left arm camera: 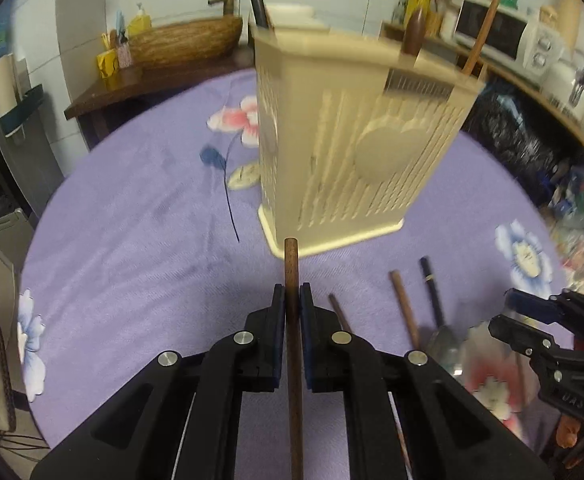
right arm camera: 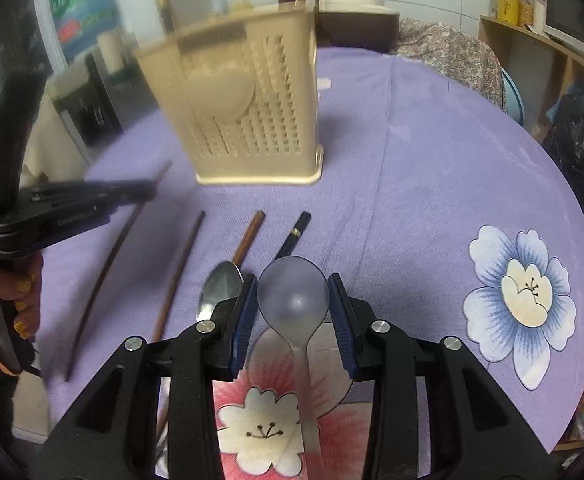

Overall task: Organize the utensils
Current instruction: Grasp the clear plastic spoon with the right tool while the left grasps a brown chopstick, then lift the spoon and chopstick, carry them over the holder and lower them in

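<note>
A cream slotted utensil holder point(left arm camera: 344, 136) stands on the purple floral tablecloth, also in the right wrist view point(right arm camera: 247, 112), with several handles sticking out of its top. My left gripper point(left arm camera: 292, 300) is shut on a dark wooden chopstick point(left arm camera: 292, 320), pointing at the holder's base. In the right wrist view the left gripper point(right arm camera: 131, 192) holds that chopstick point(right arm camera: 107, 264). My right gripper point(right arm camera: 292, 300) is open around the bowl of a translucent grey plastic spoon point(right arm camera: 294, 292). A second chopstick point(right arm camera: 179, 272), a metal spoon point(right arm camera: 221, 288) with a brown handle and a black-handled utensil point(right arm camera: 298, 226) lie on the cloth.
The round table's purple cloth point(right arm camera: 432, 184) has flower prints. A wooden side table with a basket point(left arm camera: 183, 40) is behind. Shelves with a microwave point(left arm camera: 492, 28) and appliances are at the right. A chair with patterned cloth point(right arm camera: 448, 52) stands behind the table.
</note>
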{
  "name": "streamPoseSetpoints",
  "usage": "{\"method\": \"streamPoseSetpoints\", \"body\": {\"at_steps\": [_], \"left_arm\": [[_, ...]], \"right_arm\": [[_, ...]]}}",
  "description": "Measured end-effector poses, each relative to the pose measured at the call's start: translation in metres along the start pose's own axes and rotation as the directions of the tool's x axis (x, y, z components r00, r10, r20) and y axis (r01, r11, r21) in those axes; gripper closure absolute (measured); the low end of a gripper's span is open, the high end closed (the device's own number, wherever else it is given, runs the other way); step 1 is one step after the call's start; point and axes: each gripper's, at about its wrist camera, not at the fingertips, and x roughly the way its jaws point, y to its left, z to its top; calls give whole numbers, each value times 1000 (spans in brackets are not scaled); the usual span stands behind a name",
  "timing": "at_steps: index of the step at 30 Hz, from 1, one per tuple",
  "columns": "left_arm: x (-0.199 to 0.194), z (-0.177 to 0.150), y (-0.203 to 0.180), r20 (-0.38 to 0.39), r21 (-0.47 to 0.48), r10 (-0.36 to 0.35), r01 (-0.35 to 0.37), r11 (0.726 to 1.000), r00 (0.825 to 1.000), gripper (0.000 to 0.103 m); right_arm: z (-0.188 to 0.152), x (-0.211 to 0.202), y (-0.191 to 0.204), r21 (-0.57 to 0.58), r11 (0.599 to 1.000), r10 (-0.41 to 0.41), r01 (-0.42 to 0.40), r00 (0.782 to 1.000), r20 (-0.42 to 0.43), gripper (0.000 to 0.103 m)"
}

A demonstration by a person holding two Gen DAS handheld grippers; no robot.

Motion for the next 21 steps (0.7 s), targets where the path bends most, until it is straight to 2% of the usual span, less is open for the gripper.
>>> {"method": "streamPoseSetpoints", "body": {"at_steps": [4,8,10,13,21], "left_arm": [[-57,12,4,138,-14,-43,45,999,990,94],[-105,20,8,252,-6,-58,61,998,966,95],[-117,24,10,283,3,-56,57,998,958,95],[-124,27,10,305,12,-50,48,999,951,95],[-129,33,13,313,29,-53,46,999,948,95]], "right_arm": [[7,-41,-6,33,998,53,-56,995,81,66],[12,-73,-8,32,997,67,-72,989,132,66],[14,-84,-9,31,997,68,-73,987,145,66],[15,-91,-8,25,997,62,-66,987,151,67],[25,-92,-3,11,997,76,-79,986,147,67]]}}
